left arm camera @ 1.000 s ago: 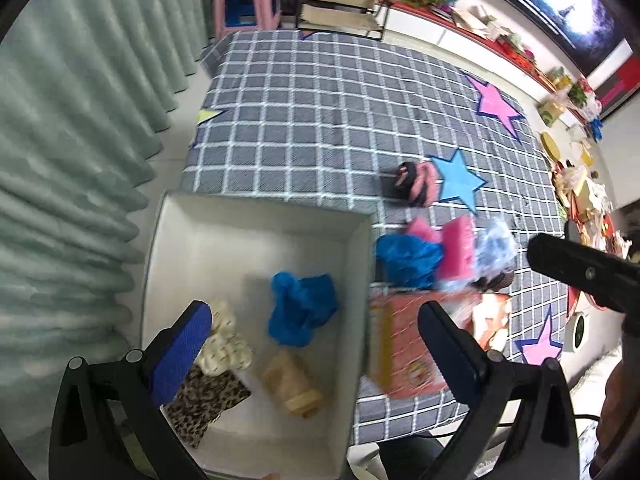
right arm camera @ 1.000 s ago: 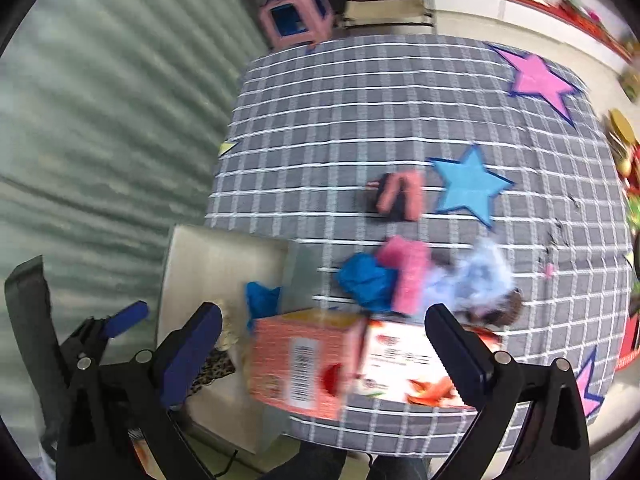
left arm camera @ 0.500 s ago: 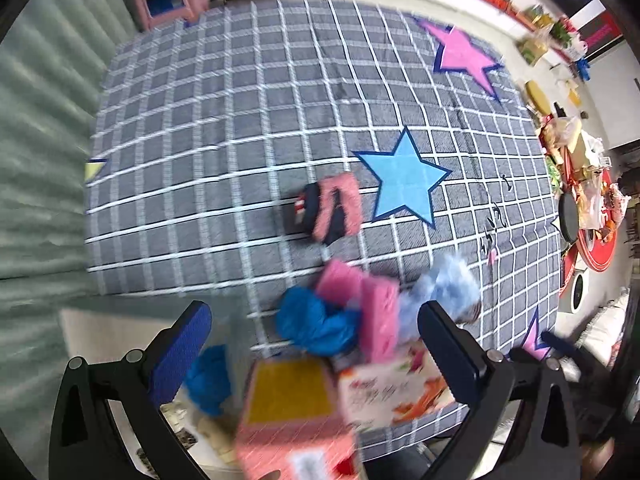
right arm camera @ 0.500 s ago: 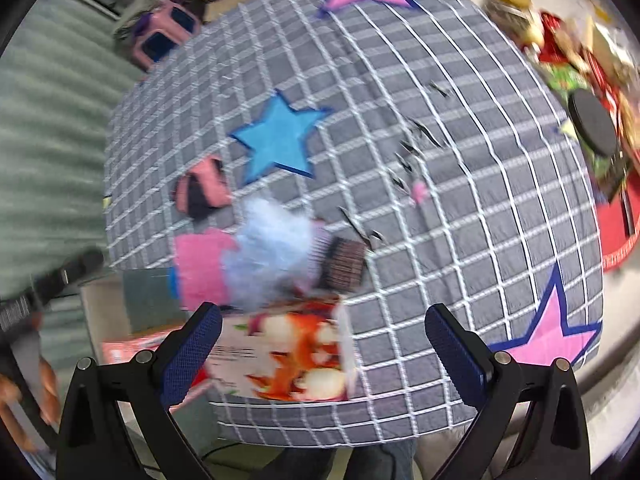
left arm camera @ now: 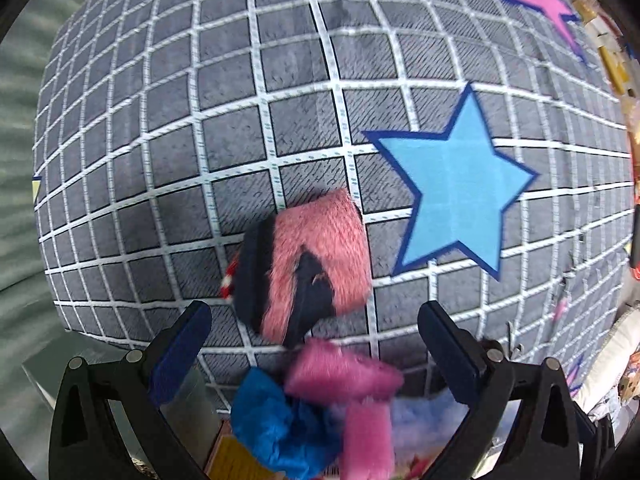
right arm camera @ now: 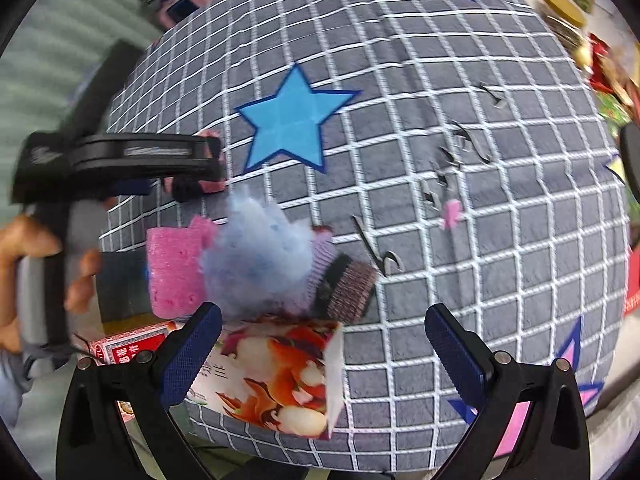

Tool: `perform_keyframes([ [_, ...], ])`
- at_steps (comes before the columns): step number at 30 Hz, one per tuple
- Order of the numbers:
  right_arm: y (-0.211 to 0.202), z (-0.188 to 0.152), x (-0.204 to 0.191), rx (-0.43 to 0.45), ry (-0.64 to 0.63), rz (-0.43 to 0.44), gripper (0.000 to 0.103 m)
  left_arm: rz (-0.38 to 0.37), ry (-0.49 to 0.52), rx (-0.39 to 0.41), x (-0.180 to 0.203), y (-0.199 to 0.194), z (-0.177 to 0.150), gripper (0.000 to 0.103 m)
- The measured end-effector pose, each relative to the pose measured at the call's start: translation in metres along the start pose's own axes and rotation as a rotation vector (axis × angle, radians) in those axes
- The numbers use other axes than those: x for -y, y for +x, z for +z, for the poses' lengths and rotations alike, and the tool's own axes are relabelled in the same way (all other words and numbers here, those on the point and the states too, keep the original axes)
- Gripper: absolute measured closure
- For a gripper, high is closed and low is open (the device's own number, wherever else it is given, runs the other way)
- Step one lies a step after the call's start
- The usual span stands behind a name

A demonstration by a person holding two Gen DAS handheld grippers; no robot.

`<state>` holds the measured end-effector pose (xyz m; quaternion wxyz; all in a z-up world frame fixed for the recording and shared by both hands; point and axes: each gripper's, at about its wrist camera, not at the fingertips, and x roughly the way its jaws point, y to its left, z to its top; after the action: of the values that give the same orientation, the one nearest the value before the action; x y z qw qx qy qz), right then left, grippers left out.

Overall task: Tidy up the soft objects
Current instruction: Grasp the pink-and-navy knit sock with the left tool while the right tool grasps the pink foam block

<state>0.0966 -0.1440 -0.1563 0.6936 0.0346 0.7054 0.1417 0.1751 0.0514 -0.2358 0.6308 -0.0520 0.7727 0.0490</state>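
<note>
A grey cloth with a white grid and coloured stars (left arm camera: pixel 280 92) is spread over the table. Near its front edge a printed cardboard box with a fruit picture (right arm camera: pixel 276 376) is seen, and just behind it a pile of soft things: a bright pink fuzzy piece (right arm camera: pixel 174 268), a pale blue fluffy piece (right arm camera: pixel 256 256) and a deep blue fuzzy piece (left arm camera: pixel 276 428). Slightly apart lies a salmon-pink and black furry item (left arm camera: pixel 304 264), over which the left gripper (left arm camera: pixel 314 348) is held wide open and empty. The right gripper (right arm camera: pixel 322 350) is likewise wide open, nothing held.
</note>
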Motion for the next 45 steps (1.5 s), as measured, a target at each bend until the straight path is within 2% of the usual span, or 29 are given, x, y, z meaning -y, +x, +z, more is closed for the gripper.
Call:
perform_keyframes([
  [4,0.012,0.003,0.003,-0.023,-0.022,-0.029,0.000,0.034,0.007,-0.019,0.005,0.009,0.002,0.000],
  [8,0.021,-0.003,0.027,-0.054,0.006,-0.094,0.000,0.041,0.021,-0.031,0.013,0.016,0.004,0.000],
  [11,0.011,-0.003,0.027,-0.019,-0.005,-0.040,0.000,0.055,0.033,-0.040,0.024,0.026,0.009,0.000],
  [14,-0.002,0.002,0.003,0.024,-0.098,0.044,0.000,0.061,0.044,-0.060,0.034,0.036,0.011,0.000],
  [16,-0.005,0.005,-0.013,0.031,-0.137,0.080,0.000,0.040,0.055,-0.073,0.039,0.038,0.012,0.004],
  [18,-0.007,0.006,-0.023,0.035,-0.149,0.092,0.000,0.004,0.076,-0.077,0.041,0.037,0.019,0.014],
  [20,-0.007,0.006,-0.028,0.030,-0.148,0.103,0.000,-0.028,0.087,-0.072,0.039,0.025,0.024,0.039],
  [21,-0.007,0.006,-0.031,0.028,-0.150,0.110,0.000,-0.026,0.096,-0.059,0.040,0.021,0.024,0.060],
  [23,-0.006,0.006,-0.037,0.031,-0.168,0.115,0.000,-0.055,0.107,-0.033,0.036,0.008,0.024,0.067],
  [27,-0.002,0.012,-0.055,0.038,-0.207,0.123,0.000,-0.042,0.070,0.117,0.018,-0.034,0.017,0.067],
  [32,0.005,0.021,-0.085,0.034,-0.252,0.151,0.000,-0.064,-0.069,0.277,-0.030,-0.096,-0.001,0.067],
  [36,0.021,0.022,-0.111,0.018,-0.281,0.146,0.000,-0.082,-0.131,0.356,-0.062,-0.129,-0.025,0.066],
  [38,0.034,0.025,-0.119,-0.004,-0.275,0.130,0.001,-0.092,-0.127,0.373,-0.060,-0.141,-0.036,0.066],
  [39,0.037,0.023,-0.122,-0.010,-0.273,0.125,0.001,-0.094,-0.123,0.375,-0.059,-0.141,-0.032,0.066],
  [41,0.048,0.023,-0.129,-0.034,-0.267,0.113,0.018,-0.102,-0.108,0.379,-0.070,-0.144,-0.043,0.066],
  [42,0.056,0.024,-0.131,-0.058,-0.259,0.103,0.035,-0.106,-0.101,0.380,-0.071,-0.145,-0.047,0.066],
  [43,0.067,0.023,-0.128,-0.085,-0.244,0.090,0.057,-0.113,-0.093,0.382,-0.078,-0.144,-0.052,0.066],
  [45,0.079,0.021,-0.117,-0.141,-0.154,0.115,0.075,-0.120,-0.073,0.389,-0.081,-0.146,-0.065,0.066],
])
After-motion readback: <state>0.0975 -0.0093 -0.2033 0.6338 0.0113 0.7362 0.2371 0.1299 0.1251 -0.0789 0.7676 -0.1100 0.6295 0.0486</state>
